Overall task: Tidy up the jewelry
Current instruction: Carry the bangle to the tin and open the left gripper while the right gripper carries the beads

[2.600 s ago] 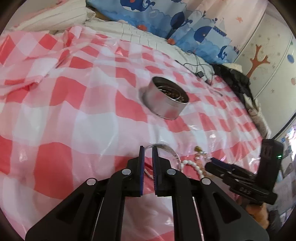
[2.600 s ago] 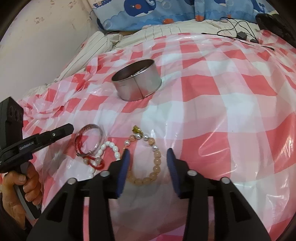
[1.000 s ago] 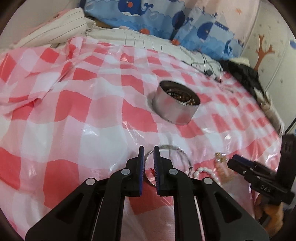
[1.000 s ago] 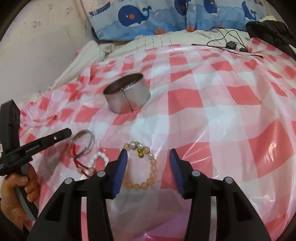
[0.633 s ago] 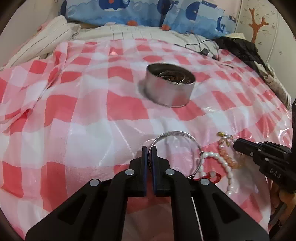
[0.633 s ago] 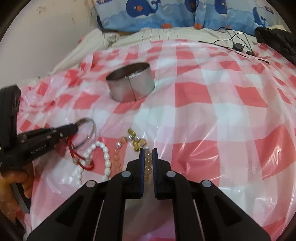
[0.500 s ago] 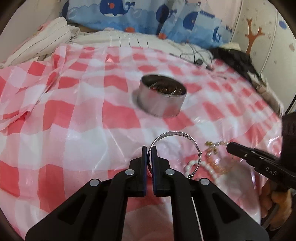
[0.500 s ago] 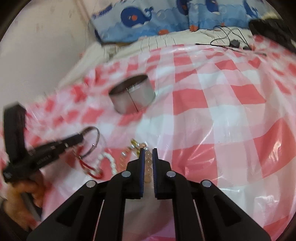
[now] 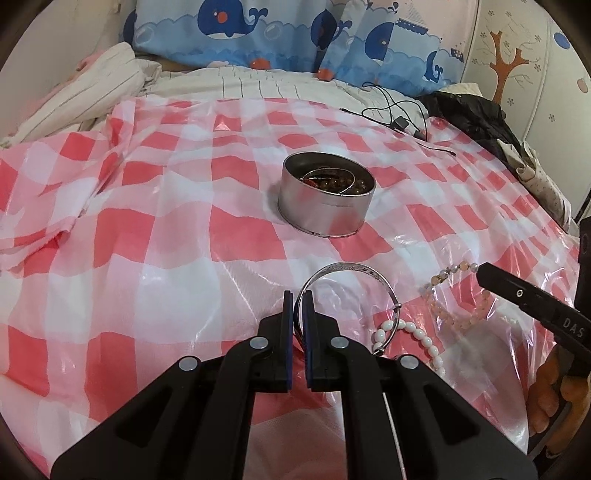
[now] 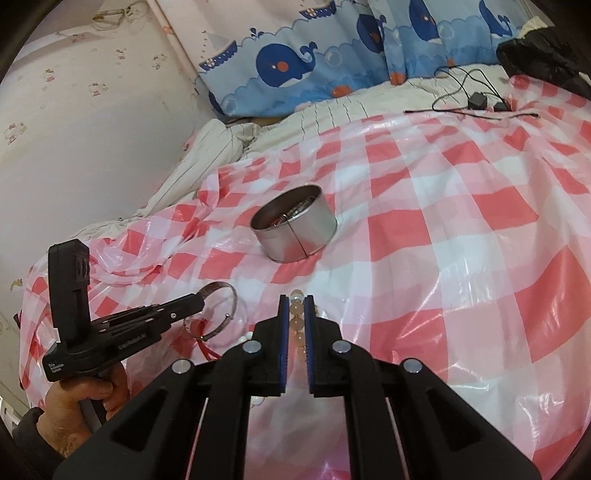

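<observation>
Both claws now grip jewelry lifted off the bed: left claw (image 9: 298,306) clenched on the silver bangle (image 9: 347,269), right claw (image 10: 296,314), just closed, on the peach bead bracelet (image 10: 296,323). Tin (image 9: 325,199) waits farther back.

Bed with red-white checked plastic sheet (image 9: 155,236), whale-print pillows (image 10: 295,70) at head, pale patterned wall (image 10: 92,110), tree wall decal (image 9: 506,62).

Sheet: red-and-white checked plastic sheet (image 9: 155,236) — glossy, creased, spread over the bed
Pillow: blue whale-print pillow (image 9: 258,33) at the head
Cable: black cable (image 9: 399,114) — lying near the black garment (image 9: 469,114)
</observation>
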A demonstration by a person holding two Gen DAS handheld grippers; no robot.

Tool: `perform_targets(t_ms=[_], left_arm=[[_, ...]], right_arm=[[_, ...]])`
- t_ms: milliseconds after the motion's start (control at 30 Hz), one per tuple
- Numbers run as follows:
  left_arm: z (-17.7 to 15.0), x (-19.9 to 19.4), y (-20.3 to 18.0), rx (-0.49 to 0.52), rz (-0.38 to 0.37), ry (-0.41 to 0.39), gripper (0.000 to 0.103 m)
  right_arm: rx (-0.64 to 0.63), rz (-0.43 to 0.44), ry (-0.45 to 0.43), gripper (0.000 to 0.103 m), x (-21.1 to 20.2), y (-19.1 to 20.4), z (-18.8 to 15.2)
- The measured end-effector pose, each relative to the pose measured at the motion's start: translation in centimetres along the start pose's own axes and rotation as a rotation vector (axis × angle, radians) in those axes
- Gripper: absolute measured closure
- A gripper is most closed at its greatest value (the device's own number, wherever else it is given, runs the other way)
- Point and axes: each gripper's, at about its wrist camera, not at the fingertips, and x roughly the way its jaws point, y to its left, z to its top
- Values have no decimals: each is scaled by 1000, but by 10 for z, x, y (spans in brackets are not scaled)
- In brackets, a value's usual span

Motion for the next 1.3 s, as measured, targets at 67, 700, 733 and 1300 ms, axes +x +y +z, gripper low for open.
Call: perform_targets(t_ms=[67,700,733,1300], left_arm=[[1,-2,-1,9,3,-7,99],[1,-5,-7,44,24,-17,99],[1,-5,-6,45,24,-18,99],[43,-20,7,-39,-73,-104,99]], right_arm=[[-13,1,-6,95,-1,3,0],[-36,20,-9,95,-3,9,0],[-36,20,-9,95,-3,9,0],[1,107,-31,95,1,11,43]])
